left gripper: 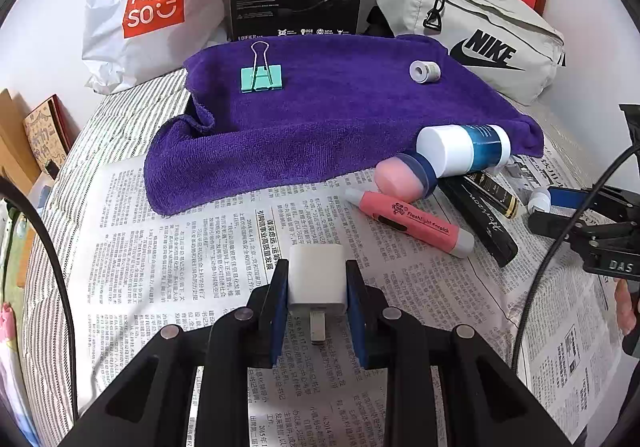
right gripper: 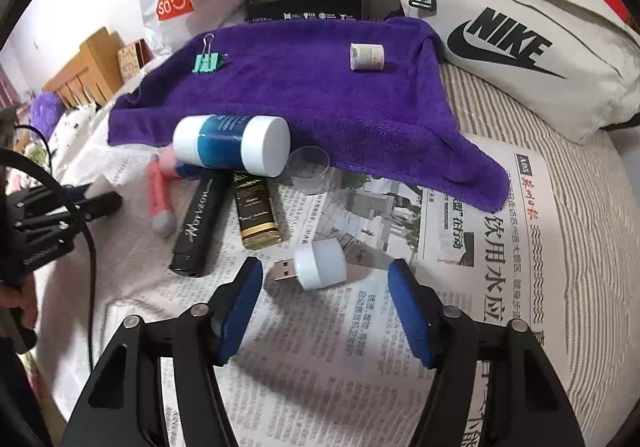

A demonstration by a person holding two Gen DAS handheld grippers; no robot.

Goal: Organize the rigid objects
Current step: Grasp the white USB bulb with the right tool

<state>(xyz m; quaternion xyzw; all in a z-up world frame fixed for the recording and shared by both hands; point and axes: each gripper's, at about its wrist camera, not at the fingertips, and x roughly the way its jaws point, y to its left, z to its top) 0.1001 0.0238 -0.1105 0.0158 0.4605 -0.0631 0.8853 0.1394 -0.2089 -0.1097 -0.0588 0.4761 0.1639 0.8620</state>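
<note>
The left gripper (left gripper: 316, 287) pinches a white plug adapter (left gripper: 316, 281) short of the purple towel (left gripper: 340, 115) (apparently the sorting spot, already bearing a binder clip (left gripper: 262, 77)). The right gripper (right gripper: 326, 289), fingers spread, straddles a USB lamp (right gripper: 320, 265) near the towel's front edge, ready to grasp.

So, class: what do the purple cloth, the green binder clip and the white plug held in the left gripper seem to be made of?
Purple cloth: soft terry or microfibre, judging by its fuzzy pile and limp folds.
Green binder clip: probably painted sheet metal, matte, with shiny wire handles.
White plug in the left gripper: smooth matte plastic body; the prong looks like bare metal.
</note>
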